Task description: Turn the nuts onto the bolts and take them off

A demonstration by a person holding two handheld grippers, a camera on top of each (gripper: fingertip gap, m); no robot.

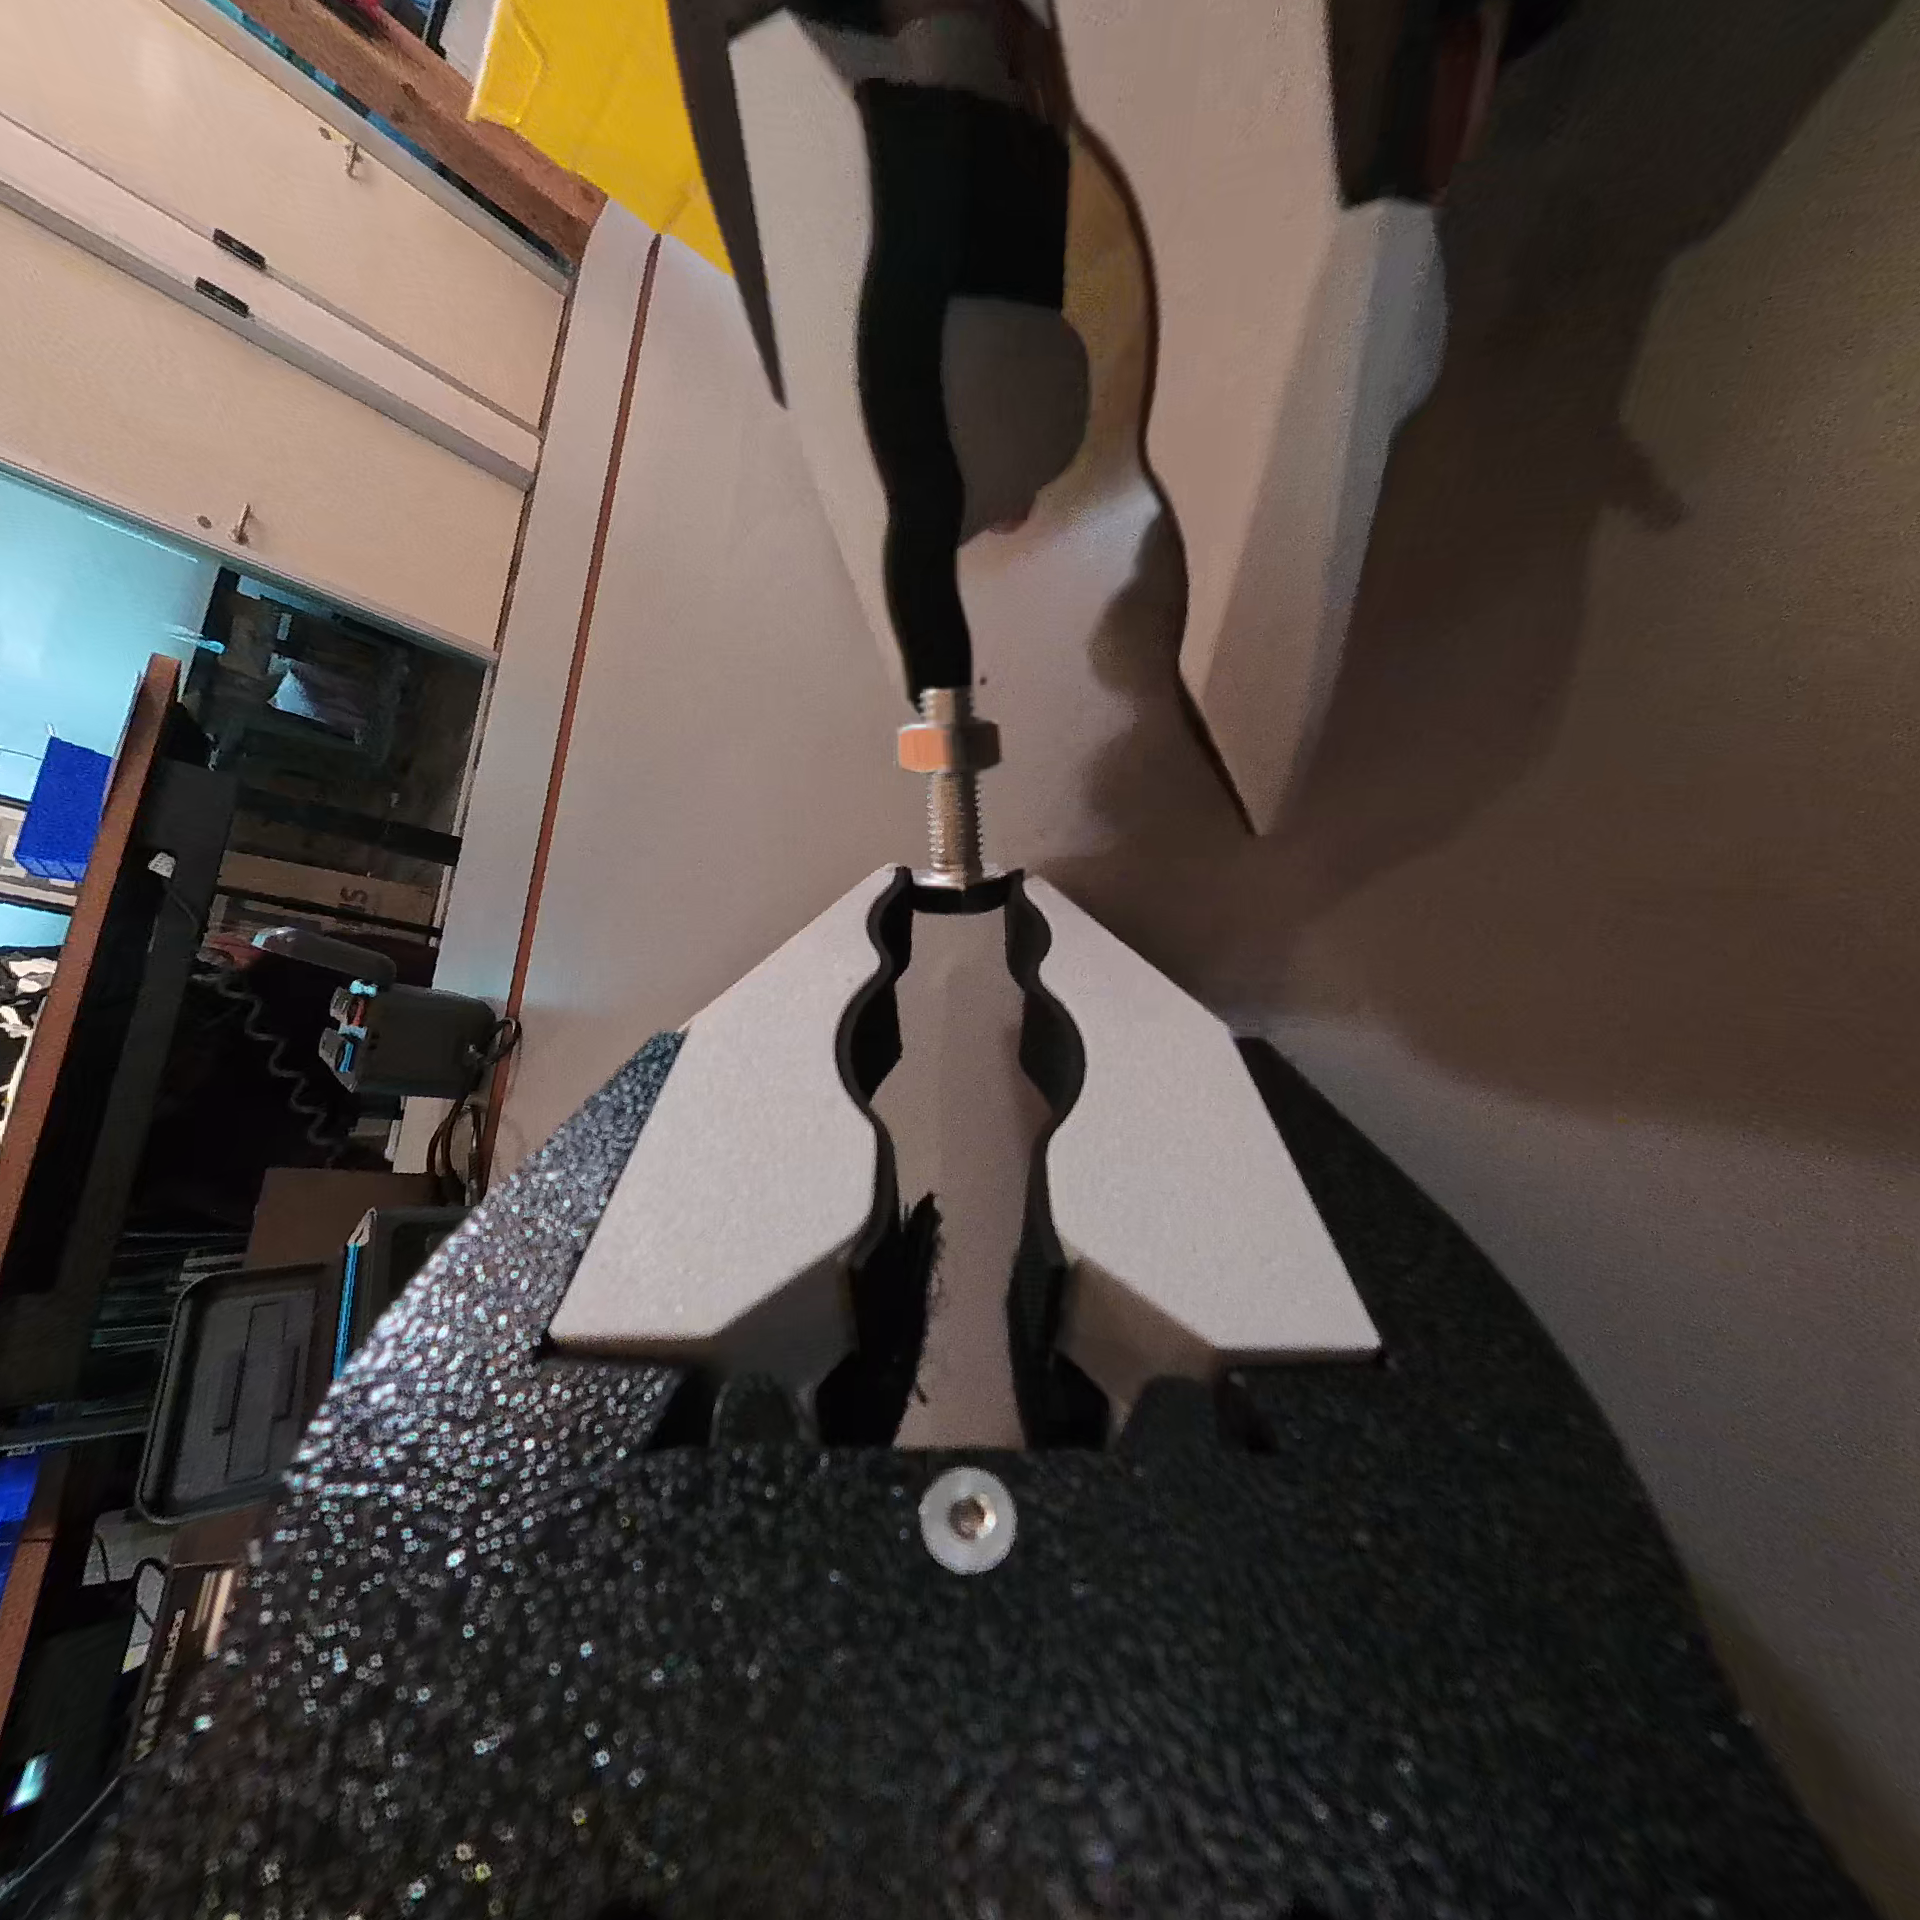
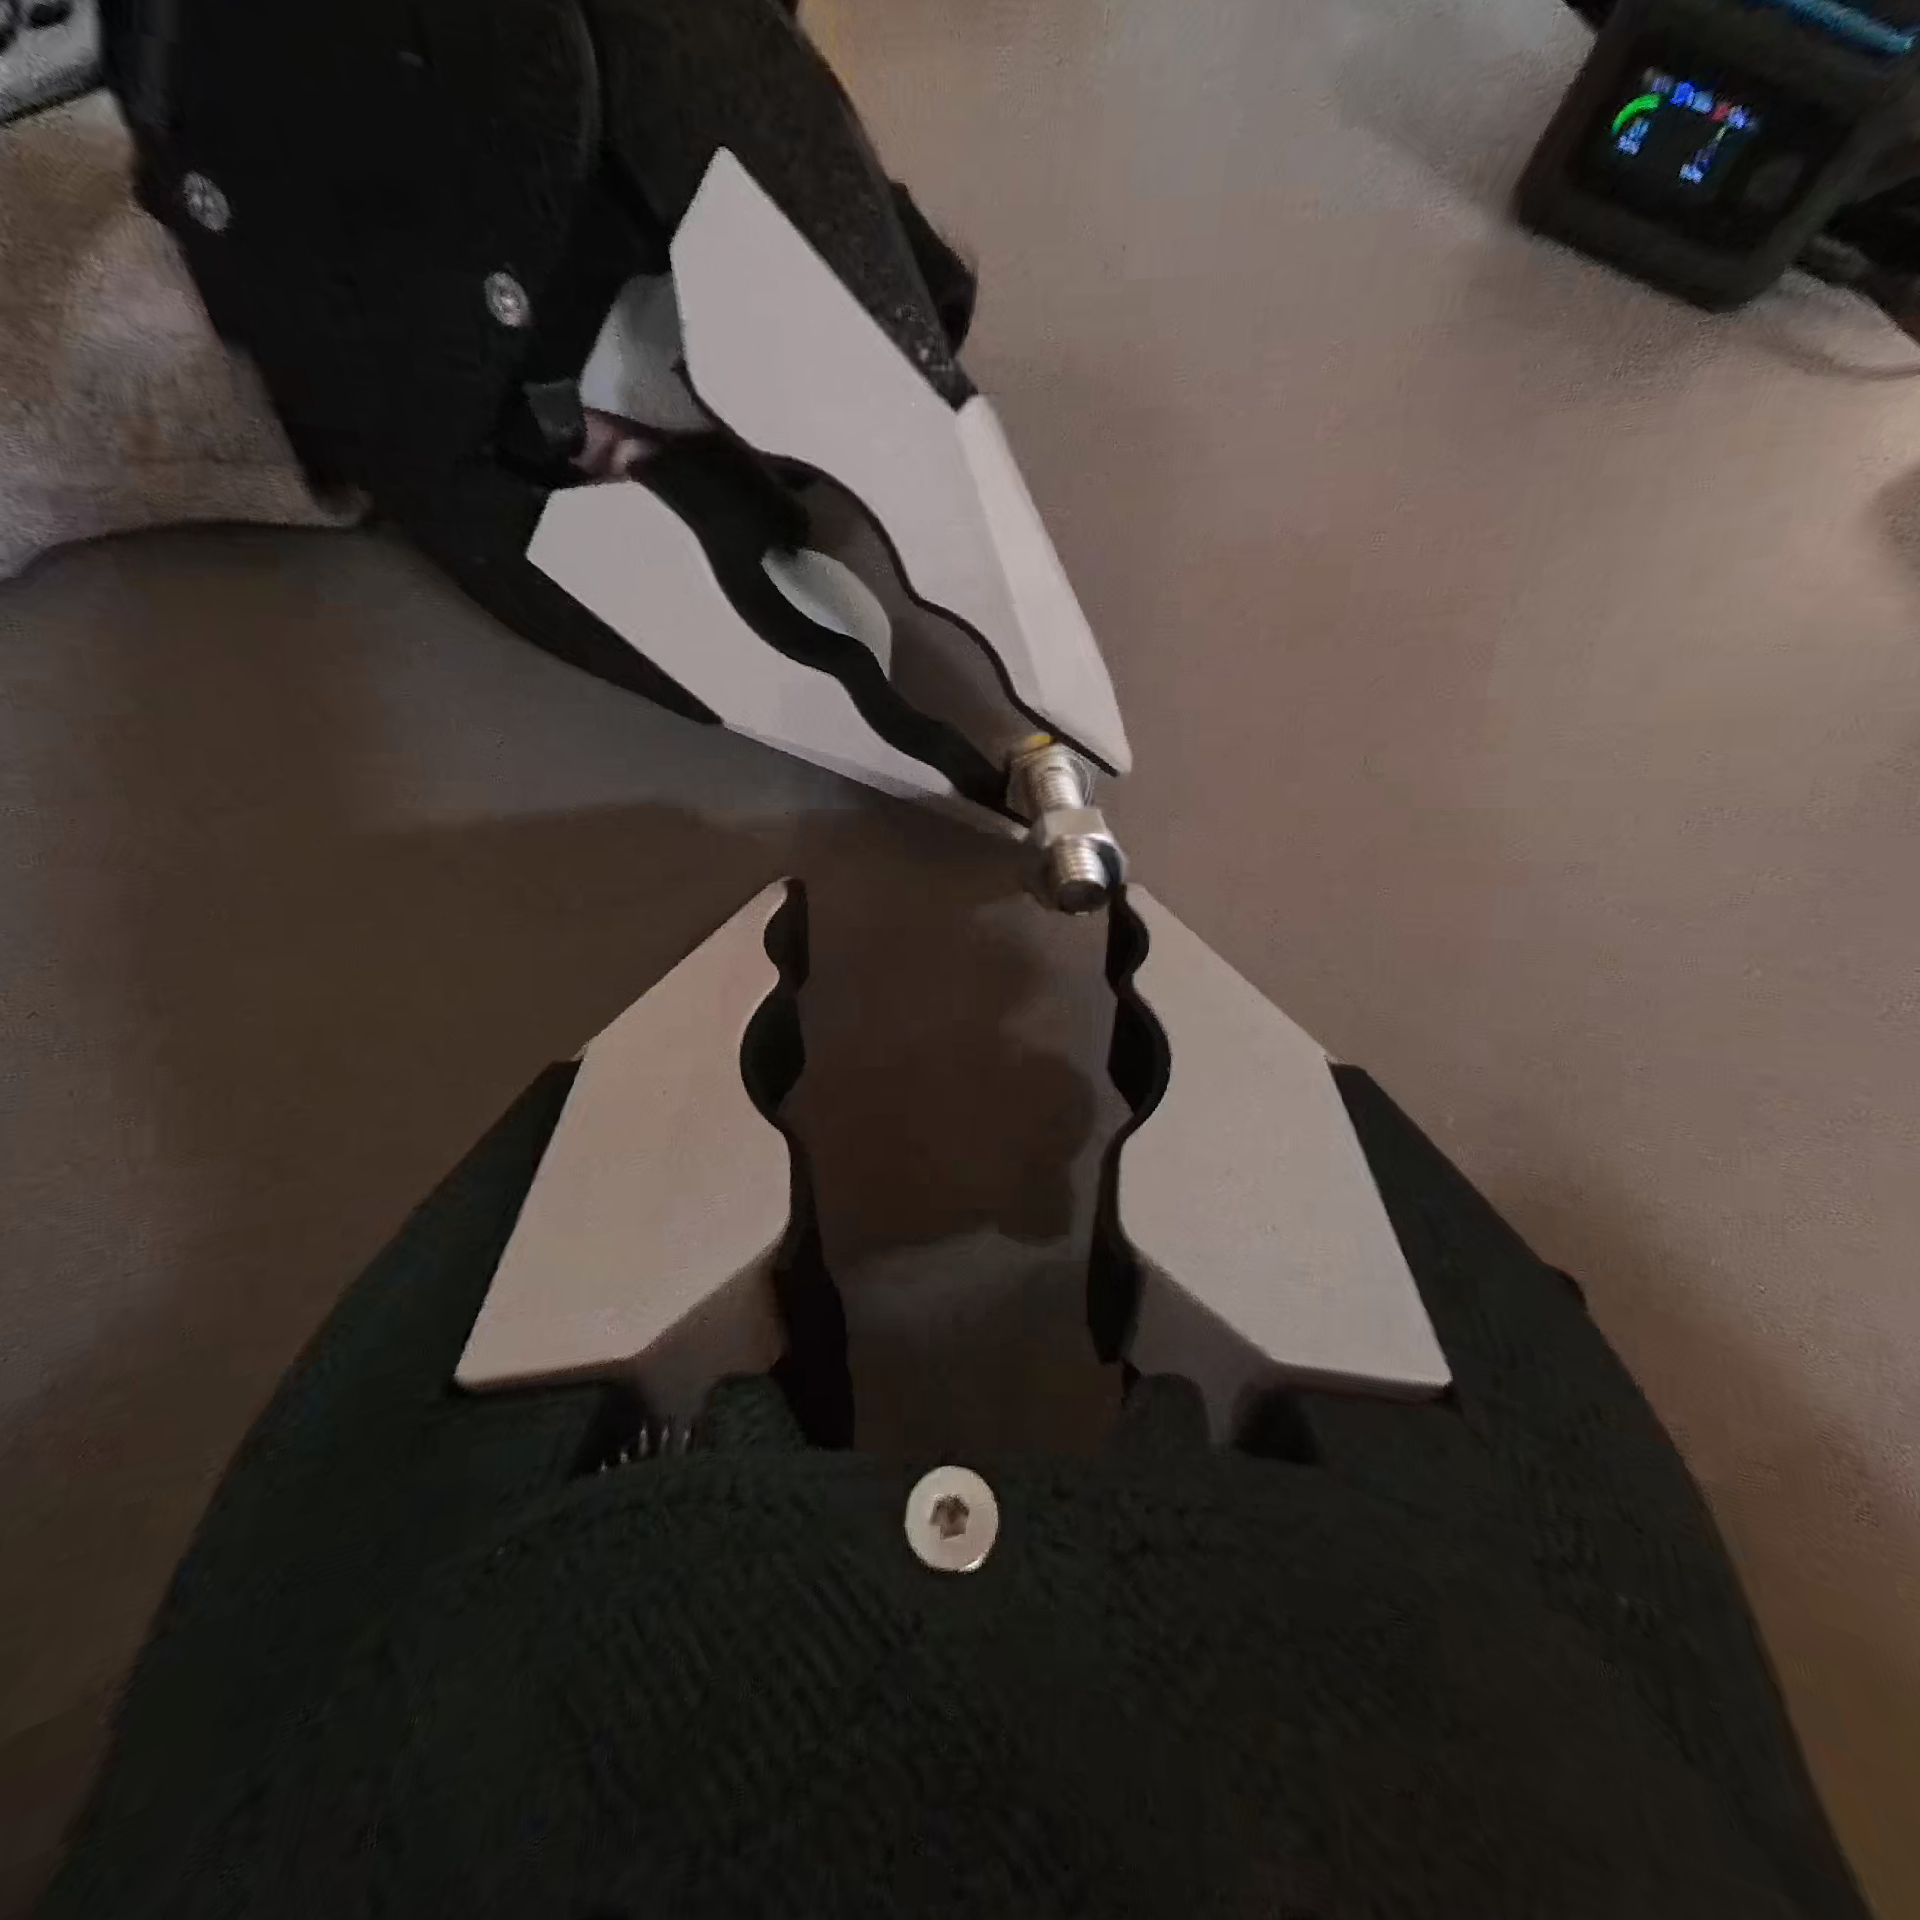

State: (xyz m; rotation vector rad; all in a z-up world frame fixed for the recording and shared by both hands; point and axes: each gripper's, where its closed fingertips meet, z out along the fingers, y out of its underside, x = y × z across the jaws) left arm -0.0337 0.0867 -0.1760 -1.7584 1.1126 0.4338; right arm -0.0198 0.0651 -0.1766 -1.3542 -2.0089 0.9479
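Note:
My left gripper (image 1: 961,883) is shut on the head end of a silver bolt (image 1: 951,821), which sticks straight out past its fingertips. A silver hex nut (image 1: 948,746) sits threaded near the bolt's free end. My right gripper (image 2: 956,899) is open and empty. The bolt (image 2: 1044,779) and nut (image 2: 1075,831) lie just ahead of its right fingertip (image 2: 1127,914), off the gap's centre. In the left wrist view the right gripper (image 1: 1096,753) faces mine, one black pad tip at the bolt's end. The left gripper (image 2: 1055,790) reaches in from the upper left.
A beige tabletop (image 2: 1455,727) lies under both grippers. A small black device with a lit screen (image 2: 1704,156) stands at the far right. Grey cloth (image 2: 104,416) lies at the left. Shelves, white cabinets (image 1: 260,260) and a yellow bin (image 1: 582,94) stand beyond. The grippers are tip to tip, or close to it.

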